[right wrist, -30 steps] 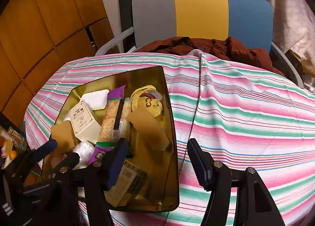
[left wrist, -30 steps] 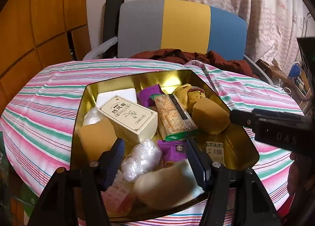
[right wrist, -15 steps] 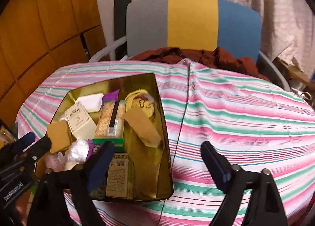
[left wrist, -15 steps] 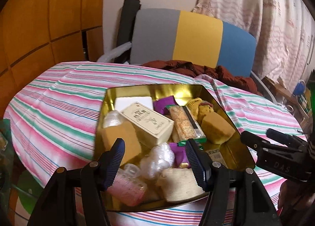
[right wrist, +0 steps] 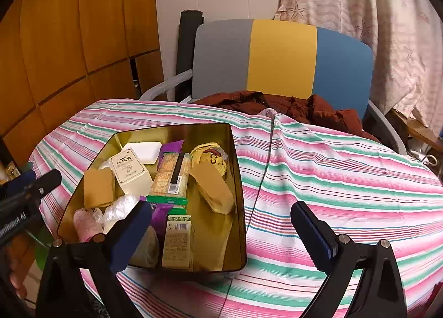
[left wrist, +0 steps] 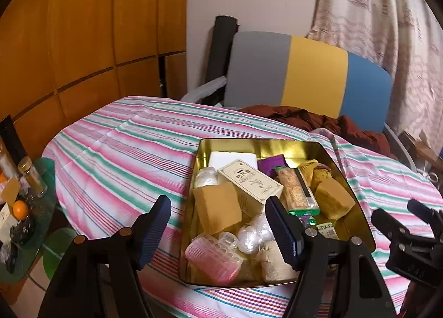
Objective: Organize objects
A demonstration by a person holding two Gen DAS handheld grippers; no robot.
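A gold tin tray sits on the striped tablecloth, packed with items: a cream box, tan sponge blocks, a cracker pack, a pink hair roller, clear wrapped balls, a white pad. My left gripper hovers open over the tray's near left corner, holding nothing. My right gripper hangs open above the tray's near right edge, also empty. Each gripper shows at the other view's edge.
A grey, yellow and blue chair stands behind the table with a dark red garment on its seat. A thin cord runs down the cloth beside the tray. A side stand with jars and an orange is at far left.
Both grippers have pulled back and risen from the tray, so more table and wall show. The left one shifted left. The right jaws have spread wider. The tray's contents have not moved.
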